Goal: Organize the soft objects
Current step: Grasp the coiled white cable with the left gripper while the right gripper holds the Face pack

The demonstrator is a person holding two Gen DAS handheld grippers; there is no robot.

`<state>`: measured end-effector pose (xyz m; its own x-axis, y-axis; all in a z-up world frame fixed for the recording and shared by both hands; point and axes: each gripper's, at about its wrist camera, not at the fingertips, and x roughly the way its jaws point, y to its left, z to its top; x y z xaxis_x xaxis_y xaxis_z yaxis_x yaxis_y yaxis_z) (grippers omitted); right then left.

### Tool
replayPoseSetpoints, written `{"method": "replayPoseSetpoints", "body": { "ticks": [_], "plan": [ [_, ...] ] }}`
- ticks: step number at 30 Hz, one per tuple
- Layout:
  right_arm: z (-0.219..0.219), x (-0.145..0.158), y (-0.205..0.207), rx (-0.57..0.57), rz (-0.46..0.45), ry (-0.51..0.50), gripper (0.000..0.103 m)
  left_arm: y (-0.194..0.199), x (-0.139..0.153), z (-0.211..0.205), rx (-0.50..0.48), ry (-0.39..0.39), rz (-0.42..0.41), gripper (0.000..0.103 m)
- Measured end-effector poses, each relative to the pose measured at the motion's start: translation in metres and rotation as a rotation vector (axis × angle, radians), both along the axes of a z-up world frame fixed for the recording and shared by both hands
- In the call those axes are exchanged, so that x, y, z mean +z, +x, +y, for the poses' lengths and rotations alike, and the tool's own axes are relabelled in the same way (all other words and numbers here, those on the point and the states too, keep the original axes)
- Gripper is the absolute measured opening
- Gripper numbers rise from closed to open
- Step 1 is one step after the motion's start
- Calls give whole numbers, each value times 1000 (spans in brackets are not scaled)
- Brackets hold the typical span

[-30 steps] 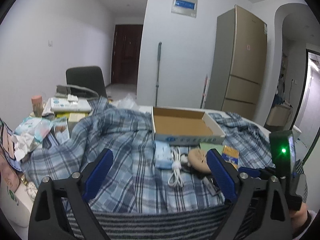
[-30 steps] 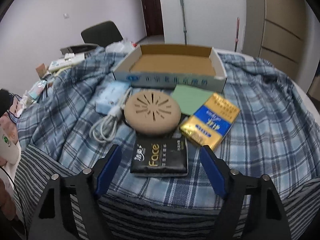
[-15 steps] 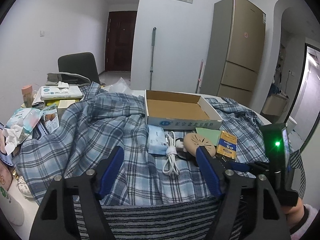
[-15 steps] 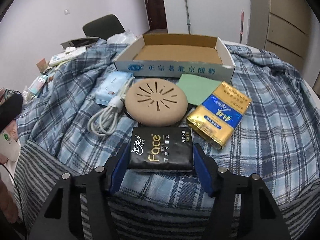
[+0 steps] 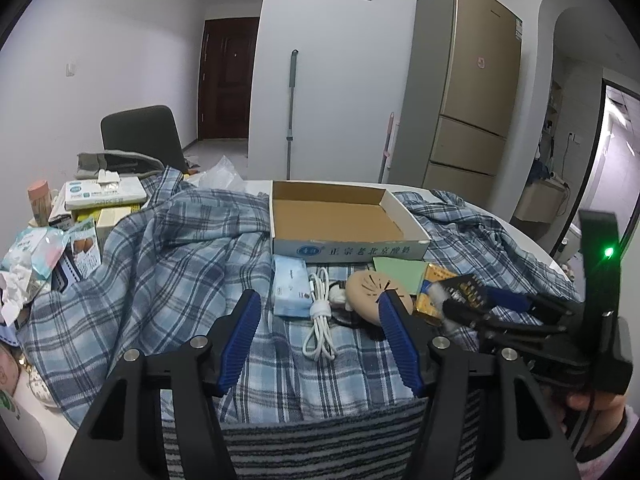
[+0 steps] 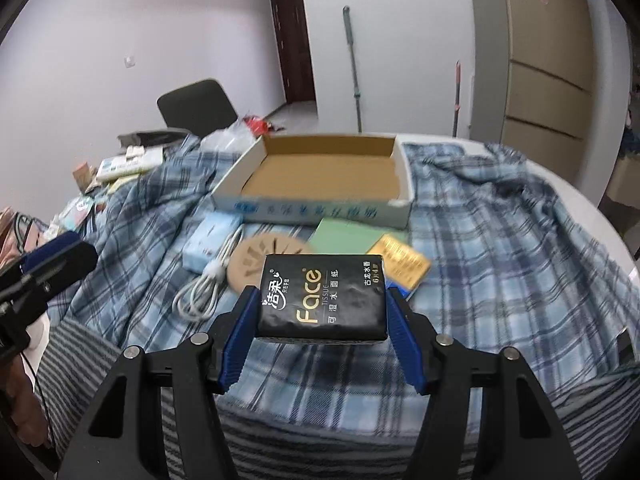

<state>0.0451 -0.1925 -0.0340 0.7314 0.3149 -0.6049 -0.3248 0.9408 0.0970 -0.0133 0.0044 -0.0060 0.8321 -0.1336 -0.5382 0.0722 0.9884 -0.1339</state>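
left claw [image 5: 320, 332]: jaws wide apart, nothing between them; hangs over the plaid cloth [image 5: 160, 272], white cable [image 5: 318, 320] just ahead of the gap.
blue tissue pack [image 6: 210, 246]: ahead-left of the right claw, lying flat beside the cable. Judged light and squashy; take it across the short sides.
black tissue pack [image 6: 322, 300]: between the right claw's blue pads [image 6: 240, 334], lifted clear of the cloth, label up.
right claw [image 6: 320, 320]: closed onto the pack's two short ends, partly open by the pack's width.
handling: soft film wrap, light, compresses easily, probably slick. A moderate squeeze mid-side should do; too hard and it buckles.
cardboard box [image 6: 332, 214]: straight ahead of the right claw, open, nothing in it; likely drop spot.
gold packet [image 6: 400, 260]: ahead-right, flat.
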Motion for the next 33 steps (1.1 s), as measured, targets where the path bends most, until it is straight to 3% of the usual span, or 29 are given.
{"method": "replayPoseSetpoints", "body": {
  "ticks": [9, 11, 18, 27, 33],
  "plan": [
    [-8, 27, 14, -55, -164, -6, 61, 31, 11, -6, -17, 21, -14, 57],
    [-9, 25, 15, -58, -198, -2, 61, 42, 9, -8, -18, 38, -12, 46],
    [-10, 7, 16, -52, -239, -4, 61, 79, -19, -11, -75, 3, 108, 35],
    [-12, -1, 17, -47, -218, 4, 61, 99, -58, -19, -85, 18, 257, 32],
    [-15, -6, 20, -43, -194, 17, 61, 114, -69, -16, -71, 9, 342, 30]
  ]
}}
